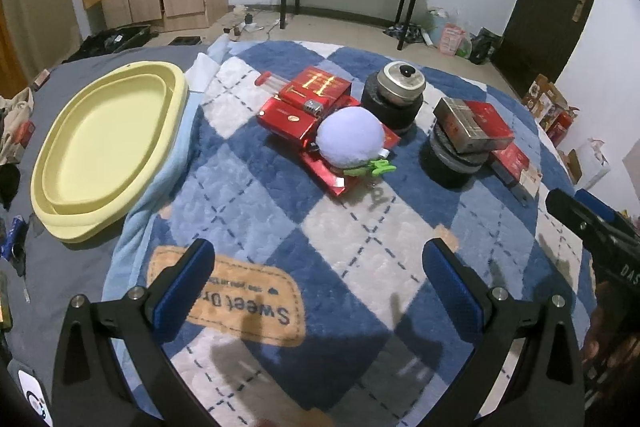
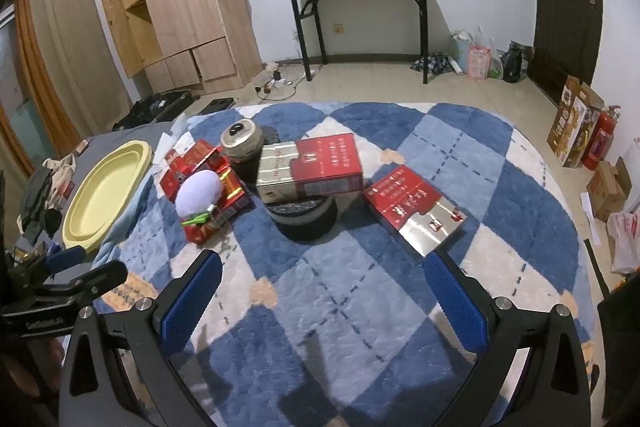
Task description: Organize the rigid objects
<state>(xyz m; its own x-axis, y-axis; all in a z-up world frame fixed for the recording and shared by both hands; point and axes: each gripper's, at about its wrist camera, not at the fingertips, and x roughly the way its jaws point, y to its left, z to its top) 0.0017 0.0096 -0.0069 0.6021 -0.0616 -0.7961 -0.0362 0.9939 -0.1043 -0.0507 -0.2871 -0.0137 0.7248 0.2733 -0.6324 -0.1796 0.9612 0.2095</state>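
- You are holding the left gripper [image 1: 320,275] above the blue-and-white checked plush blanket [image 1: 280,227], its blue-padded fingers spread wide with nothing between them.
- Your right gripper [image 2: 322,287] is hovering likewise — jaws wide, empty — with the flat red-and-silver box lying on the blanket [image 2: 412,207] just ahead of its right finger.
- The rigid things are sitting in a cluster mid-blanket: a stack of shiny red foil boxes [image 1: 308,107] with a pale lilac plush ball [image 1: 350,137] and a green clip [image 1: 378,167] resting on top.
- Beside that stack a round metal tin with a black knob [image 1: 402,79] is sitting on a black disc, and a red-and-silver carton [image 2: 310,167] is perched on a second stack of dark round discs [image 2: 302,219].
- The shallow pale-yellow oval tray [image 1: 108,147] is lying empty on the grey sheet, well apart to the left of the cluster.
- By my reading, you are at the opening step, nothing yet gripped; the tray looks like the likely destination.
- The next move is calling for a square approach to one box, closing across its narrow sides; the perched carton could tip its discs.
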